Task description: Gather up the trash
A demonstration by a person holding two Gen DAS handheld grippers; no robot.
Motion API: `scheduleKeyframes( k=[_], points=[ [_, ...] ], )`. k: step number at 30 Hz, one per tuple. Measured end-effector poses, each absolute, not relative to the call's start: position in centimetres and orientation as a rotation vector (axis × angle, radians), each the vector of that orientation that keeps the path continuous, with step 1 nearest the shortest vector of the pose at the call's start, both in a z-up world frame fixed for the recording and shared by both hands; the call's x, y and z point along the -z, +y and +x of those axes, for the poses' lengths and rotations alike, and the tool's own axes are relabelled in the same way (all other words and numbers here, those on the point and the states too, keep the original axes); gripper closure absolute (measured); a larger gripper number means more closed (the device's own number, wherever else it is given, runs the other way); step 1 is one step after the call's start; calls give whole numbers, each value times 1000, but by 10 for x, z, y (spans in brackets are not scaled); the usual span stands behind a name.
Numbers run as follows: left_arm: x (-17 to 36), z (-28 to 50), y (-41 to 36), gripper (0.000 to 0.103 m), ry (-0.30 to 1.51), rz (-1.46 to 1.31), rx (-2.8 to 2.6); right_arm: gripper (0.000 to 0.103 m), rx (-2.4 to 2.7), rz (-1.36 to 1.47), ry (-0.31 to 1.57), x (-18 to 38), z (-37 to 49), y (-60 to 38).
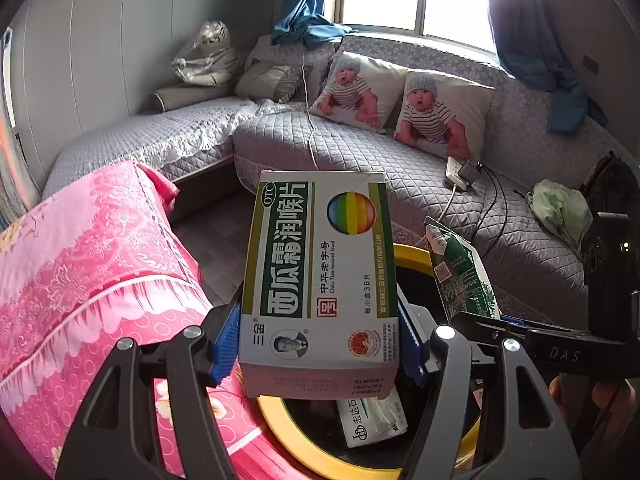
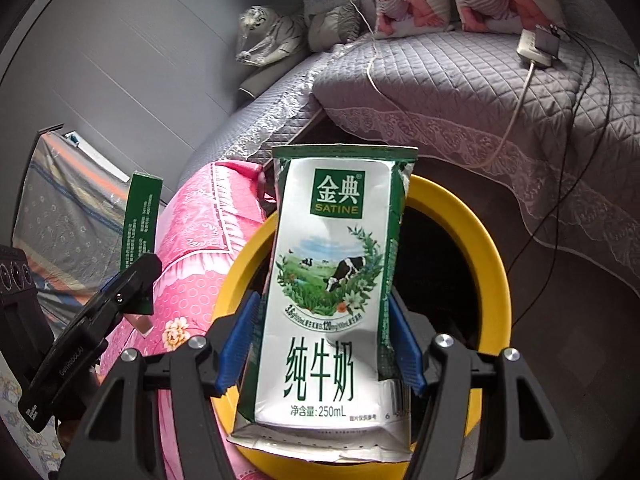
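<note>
Left hand-held gripper pinches the green-and-white cardboard lozenge box; right hand-held gripper pinches the crumpled green-and-white milk carton; both hang over the yellow-rimmed round black bin. Risk: simultaneous release lets them collide; the box may strike the rim and tumble out.

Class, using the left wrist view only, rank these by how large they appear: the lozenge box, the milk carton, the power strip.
1. lozenge box, largest, though it sits nearest the camera, which inflates it.
2. milk carton, partly hidden.
3. power strip, smallest, but farthest away on the sofa.
</note>
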State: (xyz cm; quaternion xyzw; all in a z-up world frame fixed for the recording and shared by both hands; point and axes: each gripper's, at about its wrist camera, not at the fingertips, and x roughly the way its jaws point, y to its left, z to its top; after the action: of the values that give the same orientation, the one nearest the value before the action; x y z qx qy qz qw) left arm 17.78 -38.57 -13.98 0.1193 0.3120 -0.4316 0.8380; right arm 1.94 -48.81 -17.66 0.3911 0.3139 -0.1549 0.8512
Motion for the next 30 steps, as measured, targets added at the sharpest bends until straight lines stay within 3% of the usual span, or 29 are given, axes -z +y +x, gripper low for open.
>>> scheduleKeyframes(
  k=[6, 7, 8, 9, 14, 18, 24, 30],
  points=[
    [140, 183, -389, 40, 680, 237, 918, 43, 392, 789, 651, 169, 18, -488],
    [140, 184, -388, 34, 684, 236, 908, 42, 417, 786, 646, 166, 18, -488],
    [138, 185, -384, 19, 686, 228, 889, 38, 436, 793, 644, 164, 17, -490],
    [136, 187, -377, 12, 682, 205, 864, 35, 444, 803, 636, 163, 15, -491],
    [123, 197, -340, 9, 680, 115, 822, 30, 467, 785, 611, 149, 8, -492],
    [101, 188, -302, 8, 537, 132, 703, 14, 480, 763, 582, 139, 7, -487],
    [67, 166, -228, 8, 354, 127, 543, 12, 483, 724, 555, 130, 22, -464],
    [54, 149, -153, 8, 357, 62, 386, 9, 398, 717, 585, 133, 54, -420]
  ],
)
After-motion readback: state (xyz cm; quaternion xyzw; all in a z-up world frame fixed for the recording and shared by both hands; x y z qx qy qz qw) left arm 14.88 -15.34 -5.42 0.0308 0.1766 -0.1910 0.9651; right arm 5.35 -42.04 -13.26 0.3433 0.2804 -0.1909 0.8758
